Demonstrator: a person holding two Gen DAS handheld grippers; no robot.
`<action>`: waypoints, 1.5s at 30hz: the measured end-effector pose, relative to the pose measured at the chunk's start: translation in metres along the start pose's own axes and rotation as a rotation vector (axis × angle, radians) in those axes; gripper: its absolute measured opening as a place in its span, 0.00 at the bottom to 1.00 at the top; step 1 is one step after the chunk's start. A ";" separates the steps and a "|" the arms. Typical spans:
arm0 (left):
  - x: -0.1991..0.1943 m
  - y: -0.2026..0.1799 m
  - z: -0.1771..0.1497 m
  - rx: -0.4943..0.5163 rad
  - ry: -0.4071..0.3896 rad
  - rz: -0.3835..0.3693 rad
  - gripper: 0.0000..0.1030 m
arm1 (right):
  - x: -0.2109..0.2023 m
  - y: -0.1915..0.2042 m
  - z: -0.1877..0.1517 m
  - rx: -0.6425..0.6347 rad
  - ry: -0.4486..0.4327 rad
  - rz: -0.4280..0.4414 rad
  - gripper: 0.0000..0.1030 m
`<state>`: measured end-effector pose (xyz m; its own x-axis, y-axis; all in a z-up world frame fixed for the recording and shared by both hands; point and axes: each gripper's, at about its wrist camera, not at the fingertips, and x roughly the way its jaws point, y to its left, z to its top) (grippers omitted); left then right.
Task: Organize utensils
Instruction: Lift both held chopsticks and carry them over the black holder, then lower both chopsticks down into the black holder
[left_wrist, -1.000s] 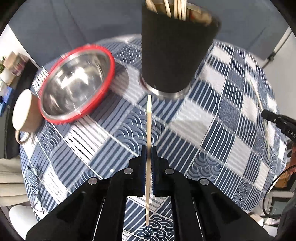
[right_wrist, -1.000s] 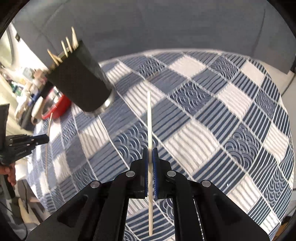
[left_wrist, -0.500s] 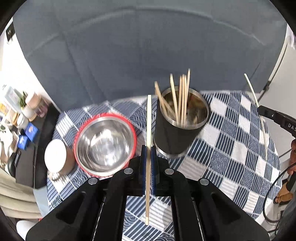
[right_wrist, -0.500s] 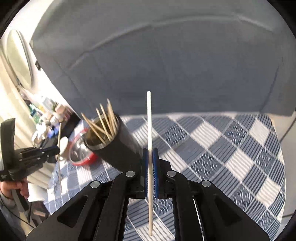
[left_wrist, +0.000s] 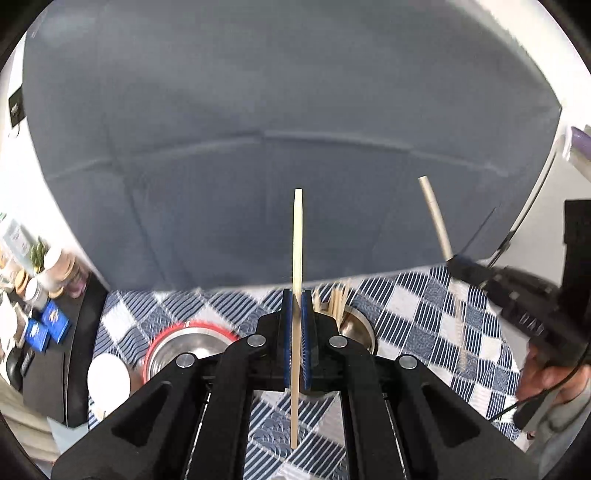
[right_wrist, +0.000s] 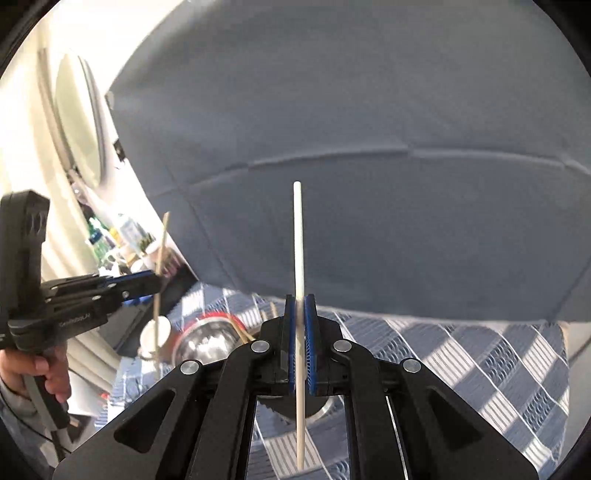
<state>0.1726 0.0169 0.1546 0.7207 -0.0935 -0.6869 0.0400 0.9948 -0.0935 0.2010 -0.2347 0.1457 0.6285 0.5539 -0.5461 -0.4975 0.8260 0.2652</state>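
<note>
My left gripper (left_wrist: 297, 317) is shut on a tan wooden chopstick (left_wrist: 297, 240) that stands upright through the jaws. My right gripper (right_wrist: 300, 321) is shut on a white chopstick (right_wrist: 298, 236), also upright. The black utensil cup (left_wrist: 356, 325) with several chopsticks in it stands on the table just behind and right of the left fingers, mostly hidden. In the right wrist view the cup (right_wrist: 314, 404) sits directly below the fingers, largely covered. Each gripper shows in the other's view: the right one (left_wrist: 458, 264), the left one (right_wrist: 147, 286).
A steel bowl with a red rim (left_wrist: 188, 341) and a white mug (left_wrist: 109, 380) stand left of the cup on the blue-and-white checked tablecloth (left_wrist: 417, 317). A grey sofa back (left_wrist: 295, 129) rises behind the table. Jars and boxes sit on a dark shelf (left_wrist: 44, 306) at far left.
Both grippers have risen and tilted up, each still holding its chopstick. The cup has dropped from full view to low behind the fingers. The two grippers now sit closer together.
</note>
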 end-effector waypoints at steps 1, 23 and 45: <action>0.000 -0.002 0.007 -0.005 -0.024 -0.019 0.05 | 0.002 0.002 0.002 -0.002 -0.021 -0.006 0.05; 0.075 0.013 -0.011 -0.072 -0.266 -0.232 0.05 | 0.073 -0.001 -0.023 -0.007 -0.277 0.102 0.05; 0.123 0.010 -0.082 -0.078 -0.185 -0.268 0.05 | 0.102 0.001 -0.098 -0.026 -0.158 0.053 0.05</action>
<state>0.2048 0.0117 0.0100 0.8054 -0.3354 -0.4887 0.1968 0.9290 -0.3133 0.2060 -0.1879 0.0126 0.6861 0.6081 -0.3993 -0.5468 0.7931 0.2683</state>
